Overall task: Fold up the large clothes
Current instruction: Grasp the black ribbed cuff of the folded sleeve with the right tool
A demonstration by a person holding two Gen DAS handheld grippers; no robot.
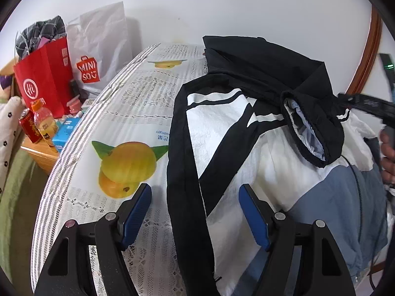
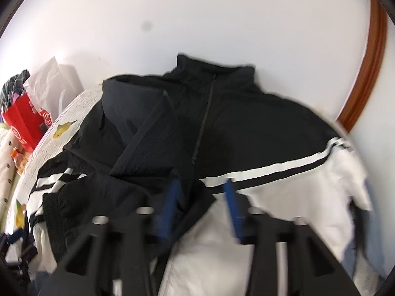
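1. The jacket [image 2: 246,133], black above and white below with a blue hem part, lies spread on the tabletop [image 1: 138,103], its collar against the far edge by the wall and its zip closed.
2. One sleeve [image 1: 187,162] is already laid across the body, its cuff [image 1: 311,133] resting on the white panel; that looks like the first fold, done loosely.
3. The left gripper [image 1: 195,212] hovers with jaws apart over the black sleeve near the tabletop's near edge, clamping nothing.
4. The right gripper [image 2: 201,204], blurred, has jaws apart above the chest stripe; nothing is pinched between them.
5. Left to do, I judge: the other sleeve, then folding the body in half.
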